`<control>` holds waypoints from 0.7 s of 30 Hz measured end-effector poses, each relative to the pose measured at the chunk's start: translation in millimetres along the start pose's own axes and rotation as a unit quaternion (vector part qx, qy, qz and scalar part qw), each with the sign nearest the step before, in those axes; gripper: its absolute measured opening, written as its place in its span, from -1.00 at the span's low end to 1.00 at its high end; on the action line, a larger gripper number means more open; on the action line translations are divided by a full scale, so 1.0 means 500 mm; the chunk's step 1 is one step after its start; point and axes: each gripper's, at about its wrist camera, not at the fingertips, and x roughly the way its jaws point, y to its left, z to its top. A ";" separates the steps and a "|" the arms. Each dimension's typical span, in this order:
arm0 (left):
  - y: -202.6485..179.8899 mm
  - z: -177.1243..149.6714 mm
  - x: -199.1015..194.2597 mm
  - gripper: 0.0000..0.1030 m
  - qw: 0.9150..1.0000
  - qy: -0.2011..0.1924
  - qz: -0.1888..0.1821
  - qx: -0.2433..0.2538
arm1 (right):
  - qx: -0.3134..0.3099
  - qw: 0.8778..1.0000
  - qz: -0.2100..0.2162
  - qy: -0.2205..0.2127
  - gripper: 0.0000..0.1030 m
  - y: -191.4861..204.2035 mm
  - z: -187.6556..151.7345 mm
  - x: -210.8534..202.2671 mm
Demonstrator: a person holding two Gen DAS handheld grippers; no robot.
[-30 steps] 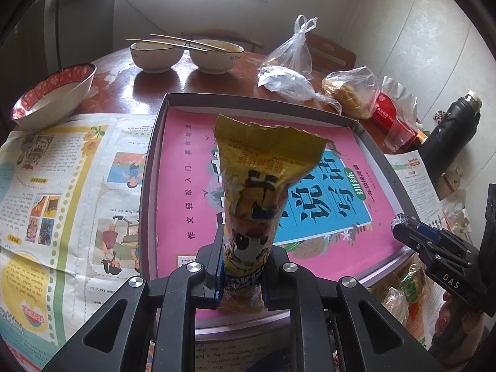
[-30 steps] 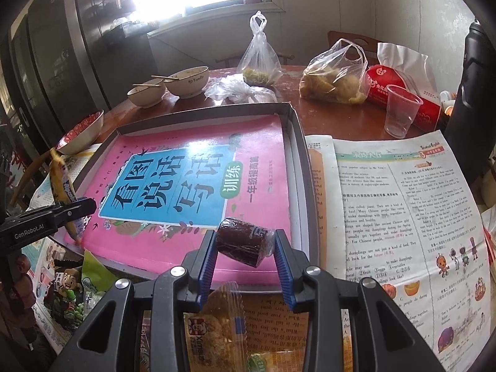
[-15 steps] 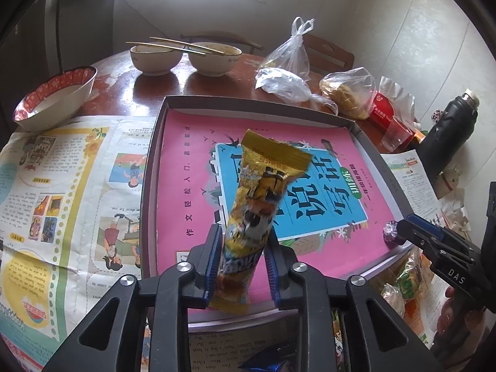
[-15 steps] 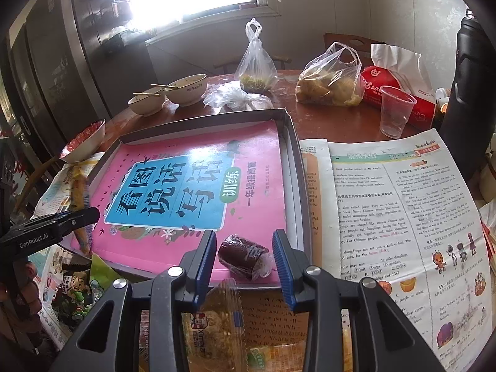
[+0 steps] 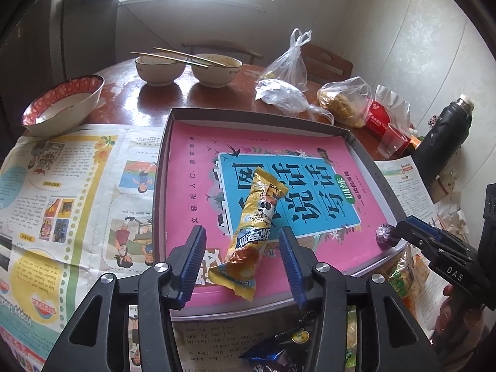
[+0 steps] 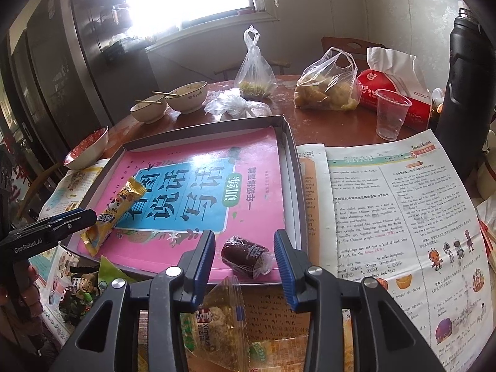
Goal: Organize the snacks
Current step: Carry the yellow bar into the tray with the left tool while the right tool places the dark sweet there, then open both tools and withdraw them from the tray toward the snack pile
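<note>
My left gripper (image 5: pixel 241 263) is opening around the yellow snack (image 5: pixel 252 232) and my right gripper (image 6: pixel 245 263) around the dark roll (image 6: pixel 246 255), both lying free at the tray's (image 5: pixel 162 167) near edge, with more packets (image 6: pixel 217 322) left outside.

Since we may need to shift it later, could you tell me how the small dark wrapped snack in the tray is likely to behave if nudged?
The dark wrapped snack looks like a short cylinder lying on its side on the pink book cover, so it would probably roll. Its clear, glossy wrapper suggests it may slip between pads. It looks small, so likely light.
</note>
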 end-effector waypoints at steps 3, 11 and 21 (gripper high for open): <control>0.001 -0.002 -0.012 0.03 1.000 -0.008 0.002 0.000 | 0.000 1.000 0.003 -0.006 -0.18 0.001 0.000 -0.009; -0.001 -0.007 -0.052 0.23 0.999 -0.031 0.012 0.007 | 0.000 0.999 0.011 -0.031 -0.02 0.005 0.003 -0.043; -0.008 -0.016 -0.100 0.45 0.998 -0.056 0.024 0.015 | -0.002 0.998 0.019 -0.056 0.10 0.009 0.003 -0.086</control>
